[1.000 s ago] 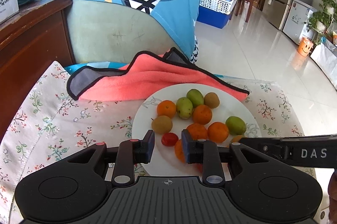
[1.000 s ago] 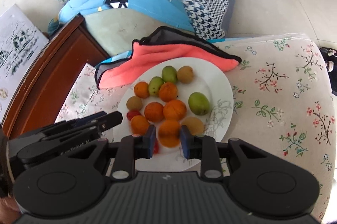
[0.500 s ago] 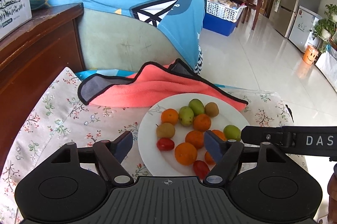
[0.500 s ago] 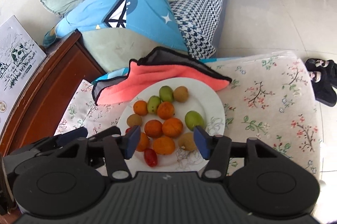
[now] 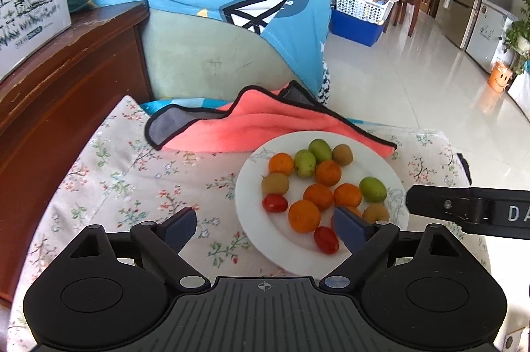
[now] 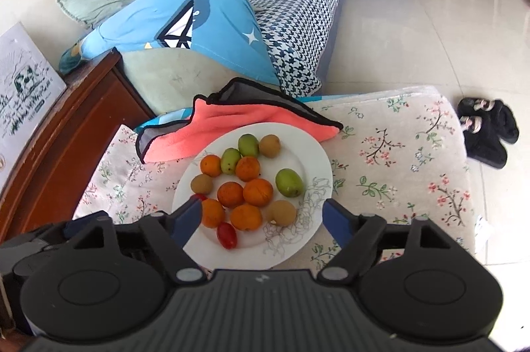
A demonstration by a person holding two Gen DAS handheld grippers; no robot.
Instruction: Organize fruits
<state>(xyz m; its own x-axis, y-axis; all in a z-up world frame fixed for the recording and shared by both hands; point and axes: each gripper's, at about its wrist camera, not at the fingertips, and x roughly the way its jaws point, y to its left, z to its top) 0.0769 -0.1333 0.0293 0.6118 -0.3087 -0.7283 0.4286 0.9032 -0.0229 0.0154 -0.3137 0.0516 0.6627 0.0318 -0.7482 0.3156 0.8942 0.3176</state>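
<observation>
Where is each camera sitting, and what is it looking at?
Left wrist view: sits on the left claw, looks down and forward at the white plate of fruit; its open fingers show, with the right claw's arm at right.
Right wrist view: sits on the right claw, looks down on the plate; its open fingers show, the left claw at lower left.
Both share the plate, the pink cloth and the flowered cover.

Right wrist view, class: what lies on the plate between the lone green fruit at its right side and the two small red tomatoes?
Oranges and a brown kiwi-like fruit lie between the green fruit and the tomatoes.
</observation>
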